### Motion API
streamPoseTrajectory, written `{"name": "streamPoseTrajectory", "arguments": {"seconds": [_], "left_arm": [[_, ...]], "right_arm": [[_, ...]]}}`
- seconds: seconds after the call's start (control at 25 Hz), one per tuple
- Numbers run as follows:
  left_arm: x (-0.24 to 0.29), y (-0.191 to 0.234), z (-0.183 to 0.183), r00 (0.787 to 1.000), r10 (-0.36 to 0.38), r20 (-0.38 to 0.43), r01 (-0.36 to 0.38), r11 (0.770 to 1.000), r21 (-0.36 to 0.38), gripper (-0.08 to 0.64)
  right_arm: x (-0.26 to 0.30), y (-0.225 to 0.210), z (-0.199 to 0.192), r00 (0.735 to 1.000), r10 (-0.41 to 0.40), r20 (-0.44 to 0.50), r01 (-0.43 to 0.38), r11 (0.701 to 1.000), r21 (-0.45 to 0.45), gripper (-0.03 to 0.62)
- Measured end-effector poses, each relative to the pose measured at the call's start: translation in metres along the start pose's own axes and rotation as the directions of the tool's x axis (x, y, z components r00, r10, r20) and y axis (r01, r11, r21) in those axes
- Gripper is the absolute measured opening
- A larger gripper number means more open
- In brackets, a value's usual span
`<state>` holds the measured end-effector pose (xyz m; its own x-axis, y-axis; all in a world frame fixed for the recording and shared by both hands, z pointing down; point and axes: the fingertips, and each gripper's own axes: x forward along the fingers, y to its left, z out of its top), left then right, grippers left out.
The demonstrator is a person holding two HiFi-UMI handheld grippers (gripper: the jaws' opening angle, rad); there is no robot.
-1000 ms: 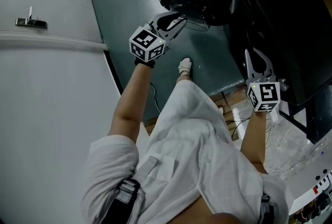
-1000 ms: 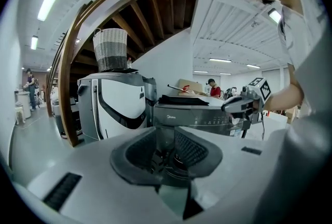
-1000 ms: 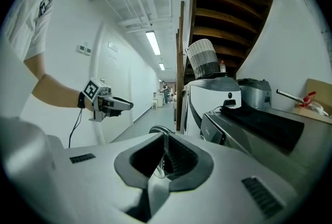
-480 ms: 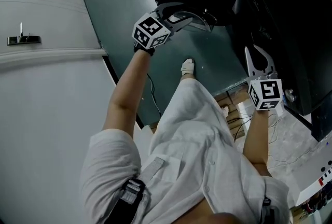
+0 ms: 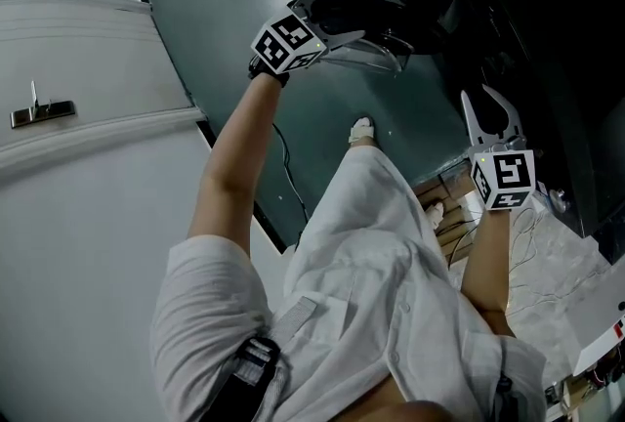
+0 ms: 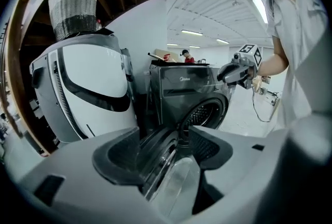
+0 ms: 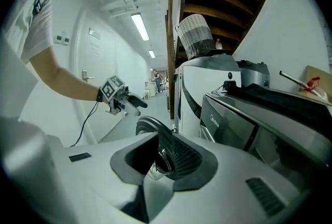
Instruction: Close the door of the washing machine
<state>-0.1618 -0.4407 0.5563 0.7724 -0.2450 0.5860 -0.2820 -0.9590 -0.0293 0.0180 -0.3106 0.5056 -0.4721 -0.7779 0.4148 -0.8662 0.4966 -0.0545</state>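
Observation:
The round washing machine door [image 5: 363,17], a dark rim around a clear glass bowl, hangs open beside the dark front-loading washer [image 6: 193,92], whose drum opening [image 6: 206,112] shows. My left gripper [image 5: 367,32] reaches the door. Its jaws are opening, and the door's rim [image 6: 165,151] stands between them with the pads not pressing on it. My right gripper [image 5: 491,109] is held lower right, apart from the door, open and empty. In the right gripper view the door [image 7: 157,141] shows beyond its jaws, and the left gripper [image 7: 128,101] is further left.
A white appliance [image 6: 87,88] stands left of the washer with a woven basket [image 6: 75,7] on top. A white door with a metal handle [image 5: 39,109] fills the left of the head view. Cables and clutter [image 5: 547,244] lie on the floor at the right.
My left gripper has pushed further away from me along the door, and its jaws have spread. The right gripper has kept nearly the same place.

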Motion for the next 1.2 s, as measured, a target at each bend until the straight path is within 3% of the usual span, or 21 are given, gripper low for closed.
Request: {"name": "streamPoseTrajectory", "arguments": {"seconds": [0.24,0.72,1.2], "left_arm": [[0.027,0.034,-0.036,0.991,-0.046,-0.124,0.052,0.997,0.05,0.307],[0.056,0.044,-0.074,0.941,-0.177,-0.287,0.216,0.97,0.112,0.319],[0.047,0.022,-0.083,0.95,-0.091,-0.299,0.122,0.989,0.085,0.322]], "right_arm": [[0.029,-0.004,0.001,1.0,-0.006,0.001,0.006,0.999,0.045,0.1],[0.063,-0.002,0.005,1.0,0.005,-0.024,-0.004,0.997,0.074,0.1],[0.034,0.011,0.004,0.999,0.048,-0.001,-0.048,0.997,0.061,0.1]]}}
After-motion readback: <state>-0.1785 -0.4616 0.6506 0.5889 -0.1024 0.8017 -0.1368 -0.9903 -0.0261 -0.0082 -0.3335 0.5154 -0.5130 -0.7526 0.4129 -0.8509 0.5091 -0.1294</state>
